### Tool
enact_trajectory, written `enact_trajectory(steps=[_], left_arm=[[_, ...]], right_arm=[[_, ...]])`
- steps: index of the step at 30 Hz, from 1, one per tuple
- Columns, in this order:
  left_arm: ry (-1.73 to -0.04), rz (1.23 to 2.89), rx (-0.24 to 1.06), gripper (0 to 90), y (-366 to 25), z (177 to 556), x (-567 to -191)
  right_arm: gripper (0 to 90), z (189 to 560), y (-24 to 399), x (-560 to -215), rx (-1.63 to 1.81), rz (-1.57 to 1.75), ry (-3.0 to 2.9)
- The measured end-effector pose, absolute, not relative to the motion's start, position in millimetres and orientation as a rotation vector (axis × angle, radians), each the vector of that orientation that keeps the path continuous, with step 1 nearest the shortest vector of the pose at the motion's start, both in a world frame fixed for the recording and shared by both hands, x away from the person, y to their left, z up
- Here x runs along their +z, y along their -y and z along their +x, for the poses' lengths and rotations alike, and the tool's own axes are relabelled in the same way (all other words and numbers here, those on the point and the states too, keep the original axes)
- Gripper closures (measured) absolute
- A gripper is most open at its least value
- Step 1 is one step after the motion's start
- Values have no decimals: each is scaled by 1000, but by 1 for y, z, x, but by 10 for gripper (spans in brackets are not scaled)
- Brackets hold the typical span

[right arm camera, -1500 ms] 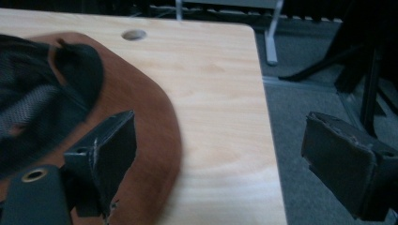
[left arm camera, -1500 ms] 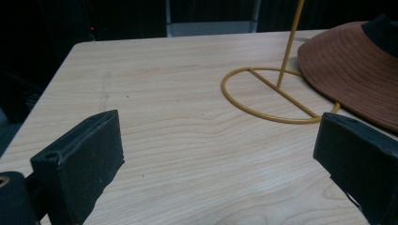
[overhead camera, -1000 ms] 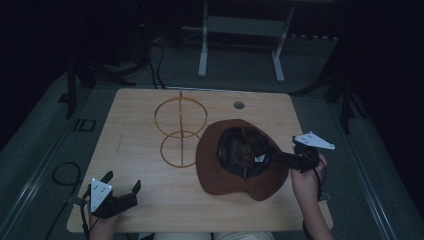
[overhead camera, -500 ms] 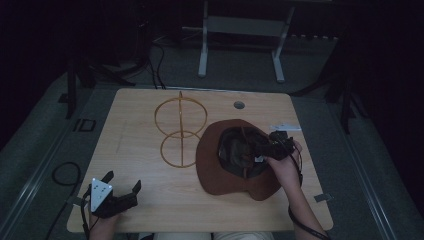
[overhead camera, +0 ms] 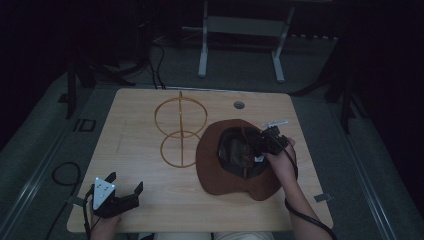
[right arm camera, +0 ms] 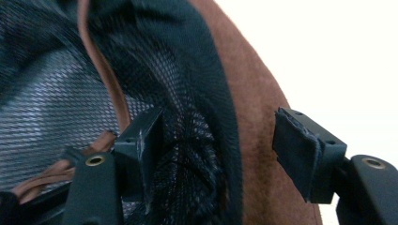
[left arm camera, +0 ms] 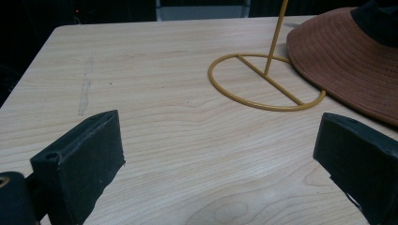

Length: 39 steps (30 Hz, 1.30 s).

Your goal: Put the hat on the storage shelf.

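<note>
A dim room with dark flooring surrounds a pale wooden desk (overhead camera: 150, 200), seen from above. At the near left corner, the left gripper (overhead camera: 126, 192) rests low at the desk edge, its jaws spread wide with nothing but bare wood between them. Farther in, on the right half of the desk, lies a brown wide-brimmed fabric hat (overhead camera: 235, 177), upside down, so its dark mesh lining (right arm camera: 51, 103) faces up. The right gripper (overhead camera: 263, 142) reaches over the hat's far right side; in the right gripper view its jaws stand apart, one inside the crown against the mesh and one outside over the brown brim, straddling the crown's edge without yet squeezing it. Just left of the hat, its ring base touching or nearly touching the brim, stands a yellow wire hat stand (overhead camera: 181, 131) with a flat ring base, an upright rod and a second ring on top. Beyond the desk, the white legs of another table (overhead camera: 240, 47) show in the gloom. The step in hand appears to be taking hold of the hat at the crown edge. The next move likely calls for pressing the jaws together on the fabric, then lifting and turning the hat over toward the stand.
</note>
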<state>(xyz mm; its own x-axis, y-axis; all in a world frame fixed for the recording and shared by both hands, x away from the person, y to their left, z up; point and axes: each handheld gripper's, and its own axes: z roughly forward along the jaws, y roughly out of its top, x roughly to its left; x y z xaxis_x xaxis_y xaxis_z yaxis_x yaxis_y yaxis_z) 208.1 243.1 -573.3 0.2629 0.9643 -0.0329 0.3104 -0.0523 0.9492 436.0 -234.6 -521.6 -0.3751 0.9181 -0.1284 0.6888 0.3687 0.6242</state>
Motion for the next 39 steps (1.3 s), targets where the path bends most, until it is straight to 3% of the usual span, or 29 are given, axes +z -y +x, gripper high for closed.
enact_trajectory(steps=[6,14,29,39], left_arm=[[-1219,1568,838,22,-242,208,-573],[-1223,1573,821,22,-242,208,-573],[-1241,1655,771,23,-237,210,-572],[-1190,1846,550,63,-228,225,-580]], right_arm=[[524,434,223,-532,501,1263,-2155],[833,431,218,-537,384,1159,-2129],[861,414,250,-489,796,1320,-1977],[860,397,266,-450,953,1330,-1880]])
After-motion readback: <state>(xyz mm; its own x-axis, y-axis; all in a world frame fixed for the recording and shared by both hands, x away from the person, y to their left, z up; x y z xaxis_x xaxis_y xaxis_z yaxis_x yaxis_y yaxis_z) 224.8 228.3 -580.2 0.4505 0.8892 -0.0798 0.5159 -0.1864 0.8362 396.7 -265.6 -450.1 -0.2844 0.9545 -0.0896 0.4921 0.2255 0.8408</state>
